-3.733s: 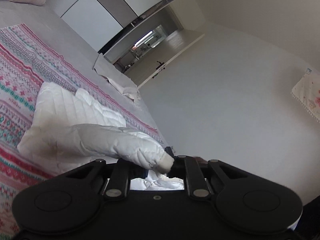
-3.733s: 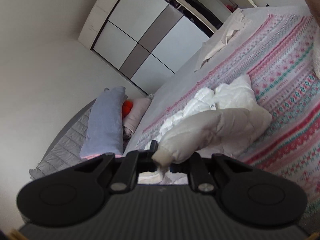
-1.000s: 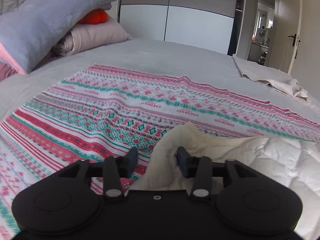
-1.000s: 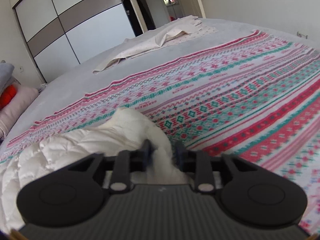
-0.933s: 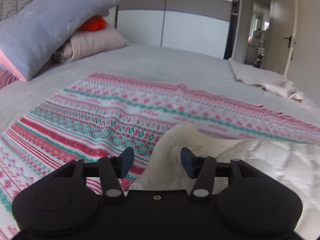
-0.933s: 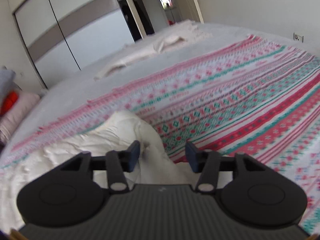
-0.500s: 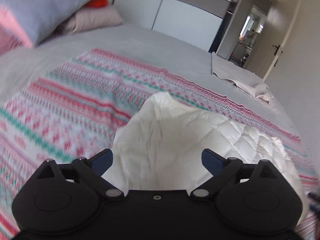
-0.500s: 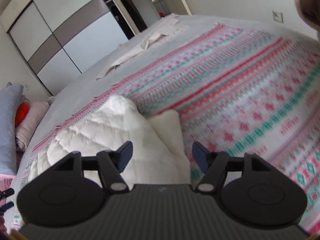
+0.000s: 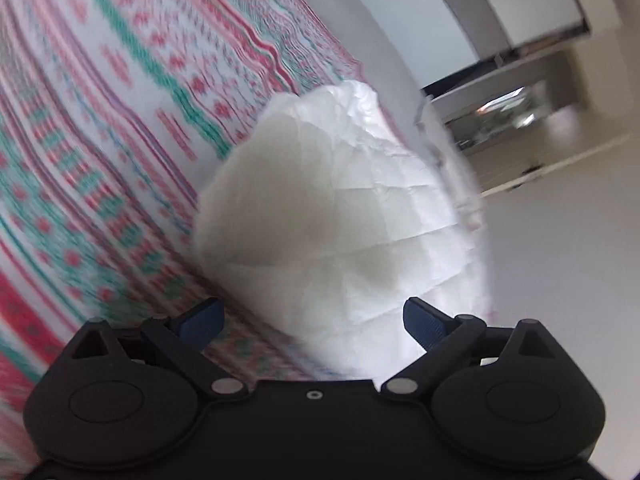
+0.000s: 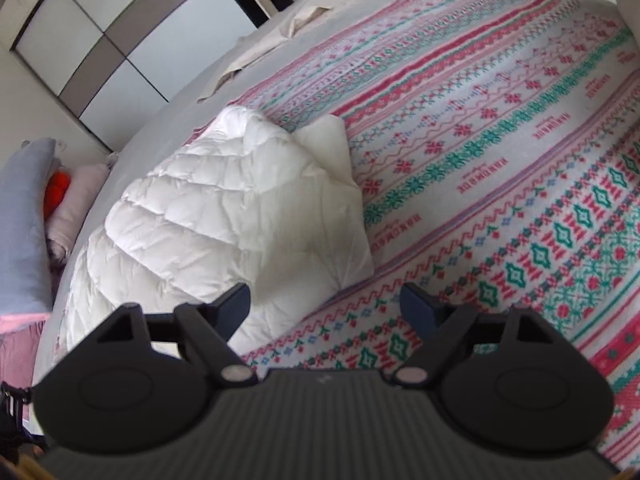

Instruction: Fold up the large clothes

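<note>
Blanket: pink, red and green knit-pattern bands, spread over bed.
Bed sheet: grey, far side.
Beige cloth: crumpled, far edge of bed.
Wardrobe: white and grey panels, far left.
Pillows: grey-blue, left; orange item just beside.

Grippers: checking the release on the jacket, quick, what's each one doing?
Left gripper: open, holding nothing.
Right gripper: jaws opening, nothing between them; white puffer jacket lies free.

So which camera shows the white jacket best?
The right wrist view: the jacket lies sharp there, its quilting and folded shape clear on the blanket. The left wrist view shows only a blurred, overexposed white lump, its far edge lost in glare.
</note>
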Demonstrator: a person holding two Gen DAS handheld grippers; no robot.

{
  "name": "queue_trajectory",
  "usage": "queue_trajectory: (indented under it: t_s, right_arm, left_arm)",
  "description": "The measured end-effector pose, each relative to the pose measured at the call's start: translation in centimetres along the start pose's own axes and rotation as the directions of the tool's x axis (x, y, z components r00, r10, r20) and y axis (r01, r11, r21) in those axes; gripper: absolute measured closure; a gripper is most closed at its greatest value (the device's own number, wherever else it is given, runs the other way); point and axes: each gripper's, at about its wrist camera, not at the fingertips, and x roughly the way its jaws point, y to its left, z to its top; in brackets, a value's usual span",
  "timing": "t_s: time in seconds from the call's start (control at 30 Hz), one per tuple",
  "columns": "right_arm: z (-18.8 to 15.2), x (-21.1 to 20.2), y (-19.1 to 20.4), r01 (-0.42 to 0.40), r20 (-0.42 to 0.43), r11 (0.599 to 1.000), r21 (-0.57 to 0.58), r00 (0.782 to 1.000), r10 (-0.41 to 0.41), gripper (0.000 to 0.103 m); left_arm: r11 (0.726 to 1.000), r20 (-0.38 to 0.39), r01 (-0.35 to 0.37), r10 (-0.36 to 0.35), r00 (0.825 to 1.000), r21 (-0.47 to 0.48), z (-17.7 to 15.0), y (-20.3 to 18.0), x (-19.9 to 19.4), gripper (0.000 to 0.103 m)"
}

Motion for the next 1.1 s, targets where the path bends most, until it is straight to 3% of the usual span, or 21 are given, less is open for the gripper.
queue_trajectory:
  t_s: [0.07, 0.17, 0.2, 0.23, 0.3, 0.33, 0.47, 0.57, 0.67, 0.9, 0.97, 1.07, 1.1]
  right_arm:
    - [-0.2, 0.4, 0.2, -0.043, 0.018, 0.999, 0.003, 0.999, 0.043, 0.021]
    - [-0.2, 1.2, 0.3, -0.071, 0.060, 0.996, 0.048, 0.996, 0.068, 0.030]
    - [-0.1, 1.5, 0.2, -0.066, 0.077, 0.995, 0.073, 0.995, 0.060, 0.035]
    - [0.0, 1.7, 0.0, -0.058, 0.100, 0.992, 0.108, 0.994, 0.048, 0.047]
    - [0.1, 2.1, -0.3, -0.045, 0.132, 0.987, 0.153, 0.991, 0.025, 0.057]
    - [0.2, 2.1, -0.3, -0.046, 0.147, 0.985, 0.165, 0.989, 0.022, 0.067]
    - [-0.2, 0.8, 1.6, -0.007, 0.203, 0.992, 0.127, 0.979, -0.019, 0.081]
    - [-0.8, -1.7, 3.3, 0.000, 0.251, 0.998, 0.070, 0.968, -0.017, 0.083]
    - [-1.5, -4.3, 3.8, 0.006, 0.238, 0.998, 0.057, 0.971, -0.019, 0.083]
    - [-4.1, -7.8, 1.6, 0.044, 0.122, 0.999, 0.030, 0.991, -0.048, 0.081]
    - [-4.8, -7.4, 0.7, 0.067, 0.069, 0.998, 0.000, 0.995, -0.067, 0.078]
    - [-5.8, -6.1, -0.3, 0.124, -0.009, 0.990, -0.061, 0.992, -0.125, 0.062]
    - [-5.9, -6.3, -0.4, 0.149, 0.001, 0.987, -0.067, 0.989, -0.150, 0.043]
  left_arm:
    - [0.996, 0.011, 0.048, -0.048, 0.999, -0.077, -0.5, 0.6, 1.0, 0.008]
    - [0.997, 0.083, 0.045, -0.039, 0.996, -0.068, -1.1, 0.1, 1.9, 0.012]
    - [0.996, 0.104, 0.048, -0.040, 0.994, -0.070, -1.2, -0.1, 2.1, 0.012]
    - [0.997, 0.128, 0.044, -0.035, 0.991, -0.070, -1.5, -0.3, 2.3, 0.016]
    - [0.999, 0.162, 0.007, -0.001, 0.987, -0.037, -2.0, -1.1, 2.8, 0.027]
    - [1.000, 0.179, -0.011, 0.014, 0.984, -0.018, -2.2, -1.4, 3.0, 0.036]
    - [0.999, 0.200, -0.030, 0.036, 0.979, -0.031, -2.0, -1.5, 3.7, 0.069]
    - [0.999, 0.204, -0.035, 0.042, 0.978, -0.039, -1.4, -2.4, 2.5, 0.076]
    - [0.999, 0.207, -0.034, 0.037, 0.978, -0.017, -1.4, -3.2, 0.6, 0.076]
    - [0.998, 0.111, -0.043, 0.039, 0.993, 0.037, -3.4, -1.9, -2.3, 0.074]
    - [0.996, 0.091, -0.054, 0.048, 0.995, 0.065, -3.8, -1.2, -1.8, 0.062]
    - [0.997, 0.059, -0.032, 0.028, 0.998, 0.068, -4.0, 0.1, -0.9, 0.041]
    - [0.998, 0.061, -0.017, 0.013, 0.998, 0.067, -4.0, 0.1, -0.8, 0.038]
